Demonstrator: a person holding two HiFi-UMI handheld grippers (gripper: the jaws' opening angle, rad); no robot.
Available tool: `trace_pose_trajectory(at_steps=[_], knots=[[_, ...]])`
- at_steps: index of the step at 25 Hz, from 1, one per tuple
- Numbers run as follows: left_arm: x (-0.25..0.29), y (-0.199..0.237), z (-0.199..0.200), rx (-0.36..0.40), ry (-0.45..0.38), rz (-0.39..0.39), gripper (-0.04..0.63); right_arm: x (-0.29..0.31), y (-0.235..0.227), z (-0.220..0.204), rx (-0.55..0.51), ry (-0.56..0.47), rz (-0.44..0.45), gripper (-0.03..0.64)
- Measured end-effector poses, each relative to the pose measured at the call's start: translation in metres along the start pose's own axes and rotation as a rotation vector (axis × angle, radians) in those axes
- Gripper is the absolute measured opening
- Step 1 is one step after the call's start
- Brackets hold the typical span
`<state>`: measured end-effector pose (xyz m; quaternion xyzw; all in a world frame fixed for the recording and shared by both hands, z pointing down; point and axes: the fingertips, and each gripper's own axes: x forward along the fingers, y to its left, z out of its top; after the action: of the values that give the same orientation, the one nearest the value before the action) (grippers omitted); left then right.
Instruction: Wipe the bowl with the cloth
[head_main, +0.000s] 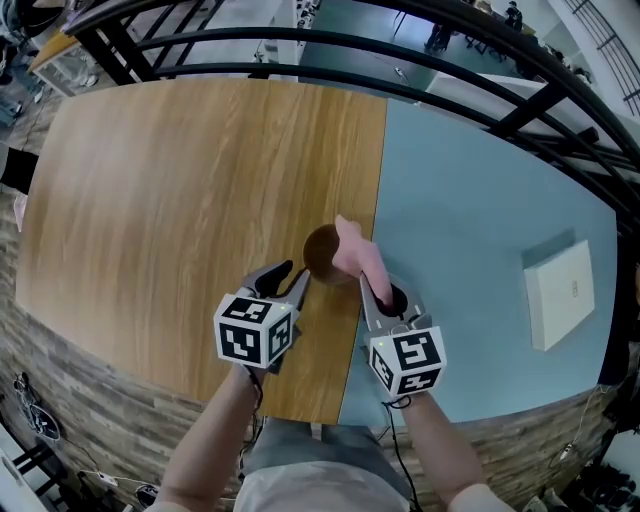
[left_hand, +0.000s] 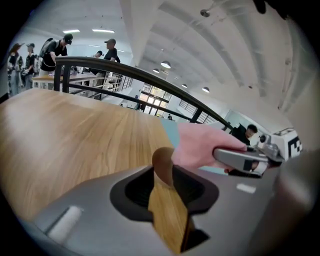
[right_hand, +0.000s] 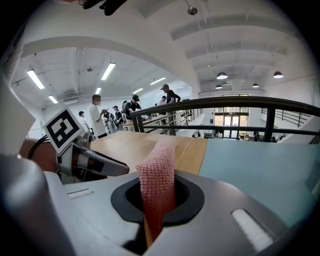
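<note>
left gripper (head_main: 290, 278), at lower centre of the head view, has its jaws apart with nothing pinched. its own view (left_hand: 167, 200) shows only the wooden tabletop (head_main: 180, 200) and the brown bowl (left_hand: 161, 159) through the gap. the bowl (head_main: 320, 255) sits upright on the wood just beyond the jaw tips, close to the seam where the wood meets the light-blue surface (head_main: 470, 230). whether the nearer jaw tip touches its rim cannot be told.

right gripper (head_main: 385, 298), just right of the left one, is clenched on the pink knitted cloth (right_hand: 157, 175), which stands up out of its jaws. in the head view the cloth (head_main: 358, 252) reaches up and left from those jaws and overlaps the bowl's right edge.

a white box (head_main: 560, 293) lies on the blue surface at the right, well apart from the bowl. a black railing (head_main: 300, 40) curves across the top of the frame.
</note>
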<state>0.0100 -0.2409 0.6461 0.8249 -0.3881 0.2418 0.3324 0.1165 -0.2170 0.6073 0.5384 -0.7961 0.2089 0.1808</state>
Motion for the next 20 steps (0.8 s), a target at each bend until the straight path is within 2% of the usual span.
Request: trace_pose_trajectory(at_steps=[6,12,15,20], knots=[[0.024,0.009,-0.010,-0.044,0.050,-0.001,0.116,0.011,-0.005,-0.015,0.011,0.032,0.018,0.011],[0.048,0.013,-0.017,-0.134,0.094,-0.021,0.101,0.016,-0.007,-0.024,0.006,0.052,0.040,0.011],[0.049,0.015,-0.017,-0.156,0.084,-0.014,0.056,0.018,-0.007,-0.026,0.008,0.058,0.048,0.011],[0.049,0.016,-0.021,-0.182,0.049,-0.005,0.027,0.016,-0.007,-0.032,-0.001,0.073,0.051,0.011]])
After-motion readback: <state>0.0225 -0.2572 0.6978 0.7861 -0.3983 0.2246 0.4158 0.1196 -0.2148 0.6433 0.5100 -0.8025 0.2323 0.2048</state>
